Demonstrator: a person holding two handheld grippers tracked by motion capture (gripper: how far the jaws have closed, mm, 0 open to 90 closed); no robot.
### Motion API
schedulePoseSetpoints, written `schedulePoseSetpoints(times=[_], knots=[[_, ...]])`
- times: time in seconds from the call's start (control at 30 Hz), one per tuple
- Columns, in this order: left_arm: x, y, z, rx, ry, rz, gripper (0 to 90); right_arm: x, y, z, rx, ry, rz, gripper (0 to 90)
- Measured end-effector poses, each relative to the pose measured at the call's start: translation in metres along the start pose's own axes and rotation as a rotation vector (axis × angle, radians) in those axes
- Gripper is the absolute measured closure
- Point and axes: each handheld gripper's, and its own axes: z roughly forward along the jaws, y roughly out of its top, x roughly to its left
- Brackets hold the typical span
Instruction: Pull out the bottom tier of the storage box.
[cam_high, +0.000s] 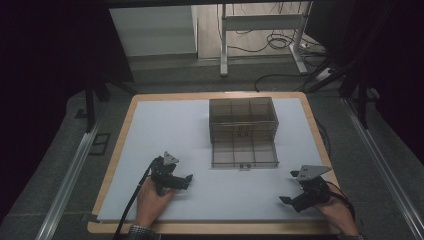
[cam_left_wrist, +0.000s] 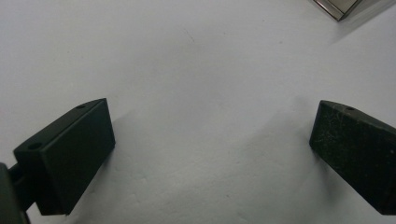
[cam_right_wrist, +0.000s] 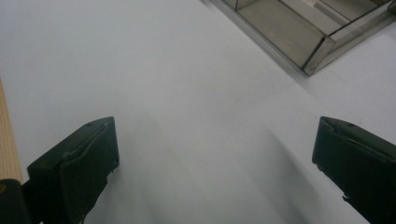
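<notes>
My left claw (cam_high: 186, 178) rests low on the white mat (cam_high: 165, 130) at the near left with its jaws spread wide and nothing between them, and my right claw (cam_high: 289, 199) sits at the near right, jaws just as wide and just as bare. The clear box (cam_high: 242, 116) stands at the middle of the mat's far side with its divided drawer (cam_high: 244, 156) pulled out toward me, lying between the two claws but beyond both, apart from each. I can read no brand, label or writing on it.
</notes>
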Motion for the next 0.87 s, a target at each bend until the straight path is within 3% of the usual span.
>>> schedulePoseSetpoints(times=[0.33, 0.87], knots=[[0.0, 0.0, 0.0, 0.0, 0.0, 0.0, 0.0, 0.0, -0.014, 0.003, 0.005, -0.001, 0.01, 0.3], [0.0, 0.0, 0.0, 0.0, 0.001, 0.001, 0.0, 0.001, -0.016, 0.004, 0.0, -0.006, 0.007, 0.1]])
